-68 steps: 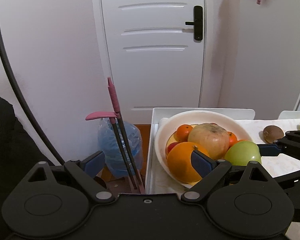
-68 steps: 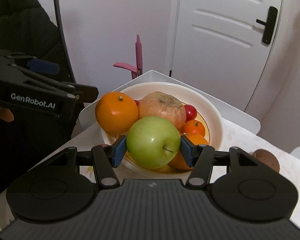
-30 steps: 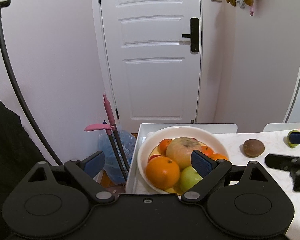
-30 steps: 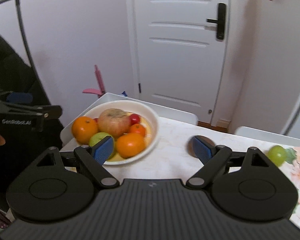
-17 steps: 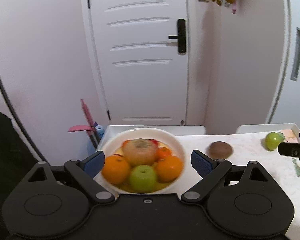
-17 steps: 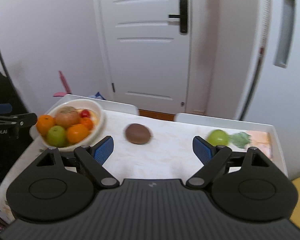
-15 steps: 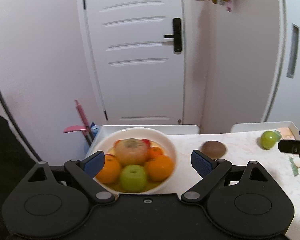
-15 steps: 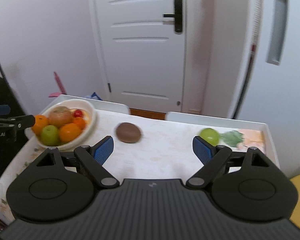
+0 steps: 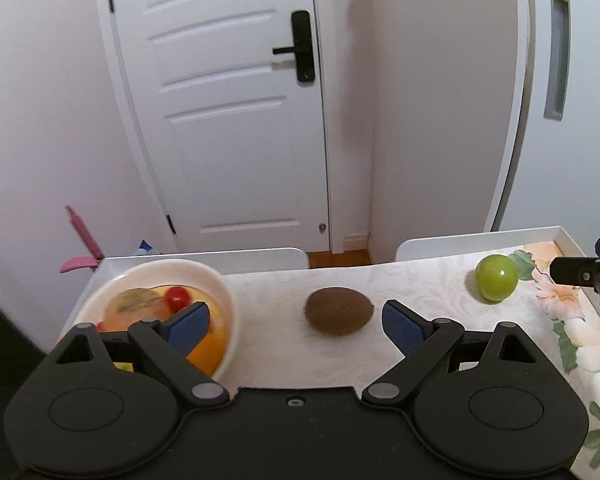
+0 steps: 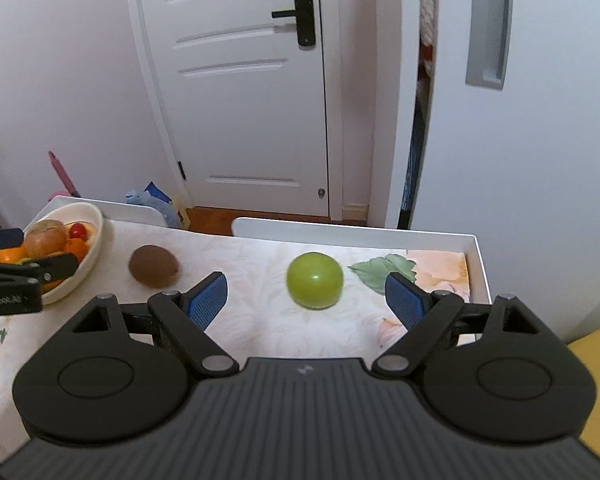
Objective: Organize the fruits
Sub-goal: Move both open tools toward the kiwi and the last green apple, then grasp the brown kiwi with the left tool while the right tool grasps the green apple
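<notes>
While both gape empty, the kiwi [image 9: 338, 311] seemingly lies before the left tool [image 9: 296, 325].

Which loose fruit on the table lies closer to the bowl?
The brown oval kiwi, lying near the white bowl; the round green fruit sits farther toward the table's other end.

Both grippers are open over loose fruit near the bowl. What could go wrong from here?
The kiwi and green fruit are round and lie loose on the cloth, so a glancing pad could roll either away. The bowl sits close to the table's corner; the left gripper beside it might nudge it.
</notes>
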Demonstrator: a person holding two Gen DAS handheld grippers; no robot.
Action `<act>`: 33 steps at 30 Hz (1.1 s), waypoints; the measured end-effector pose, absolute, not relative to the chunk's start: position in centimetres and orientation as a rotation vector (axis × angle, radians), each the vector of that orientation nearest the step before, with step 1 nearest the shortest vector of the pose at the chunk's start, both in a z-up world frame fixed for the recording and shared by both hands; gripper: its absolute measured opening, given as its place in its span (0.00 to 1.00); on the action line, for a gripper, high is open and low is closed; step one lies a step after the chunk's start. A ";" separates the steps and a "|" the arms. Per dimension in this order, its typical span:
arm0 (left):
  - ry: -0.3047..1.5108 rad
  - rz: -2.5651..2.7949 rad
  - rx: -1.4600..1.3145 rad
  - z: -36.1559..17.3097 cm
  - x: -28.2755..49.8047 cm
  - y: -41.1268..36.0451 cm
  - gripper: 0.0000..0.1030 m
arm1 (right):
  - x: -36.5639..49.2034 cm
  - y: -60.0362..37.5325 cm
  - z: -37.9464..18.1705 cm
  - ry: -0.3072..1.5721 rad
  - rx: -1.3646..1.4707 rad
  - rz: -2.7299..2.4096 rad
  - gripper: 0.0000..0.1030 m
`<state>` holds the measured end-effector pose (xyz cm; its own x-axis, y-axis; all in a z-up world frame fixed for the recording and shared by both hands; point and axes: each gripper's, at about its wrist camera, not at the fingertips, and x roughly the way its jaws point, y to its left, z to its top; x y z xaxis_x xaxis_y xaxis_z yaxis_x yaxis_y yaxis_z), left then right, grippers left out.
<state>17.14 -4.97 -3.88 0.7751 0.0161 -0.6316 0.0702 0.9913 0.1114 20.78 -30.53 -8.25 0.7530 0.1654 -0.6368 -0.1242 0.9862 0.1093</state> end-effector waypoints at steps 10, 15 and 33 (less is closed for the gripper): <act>0.767 -0.027 0.142 -8.3 22.7 -7.4 0.93 | 24.8 -31.7 -11.6 0.756 0.103 0.168 0.97; 0.800 -0.028 0.156 -10.5 24.6 -8.1 0.92 | 26.2 -31.8 -13.1 0.783 0.124 0.173 0.95; 0.837 -0.021 0.140 -13.3 26.5 -8.3 0.68 | 28.2 -30.9 -15.3 0.817 0.137 0.216 0.84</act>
